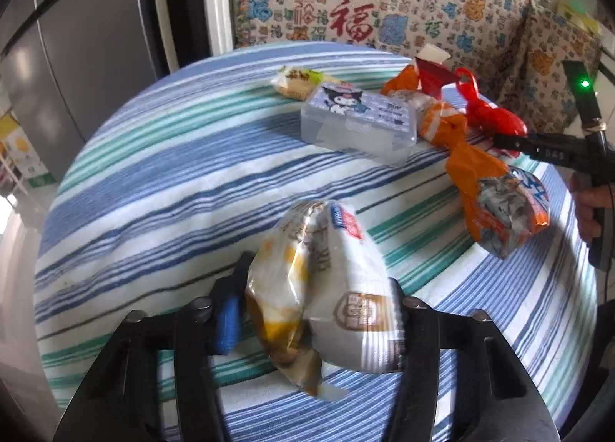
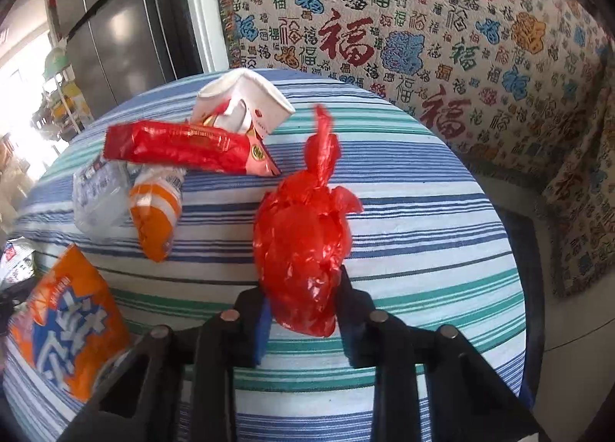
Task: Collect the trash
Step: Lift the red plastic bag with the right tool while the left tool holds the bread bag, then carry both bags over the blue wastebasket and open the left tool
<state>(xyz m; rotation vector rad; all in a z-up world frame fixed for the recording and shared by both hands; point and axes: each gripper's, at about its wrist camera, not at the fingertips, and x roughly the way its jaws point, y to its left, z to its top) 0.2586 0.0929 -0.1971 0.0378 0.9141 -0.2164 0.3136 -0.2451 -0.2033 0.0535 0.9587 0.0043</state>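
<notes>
Left gripper (image 1: 315, 311) squeezed onto white snack bag (image 1: 319, 288), low in the middle, on striped table (image 1: 153, 180). Right gripper (image 2: 303, 311) squeezed onto red plastic bag (image 2: 300, 242), middle of frame.

Bright daylight, blown out white at nine o'clock in both views. Soft shadows beneath the box (image 1: 359, 122) and red bag (image 2: 303, 242) on the tablecloth (image 1: 153, 180). Strong fisheye bending, dark vignette at corners. Slight blur nearest the lens.
</notes>
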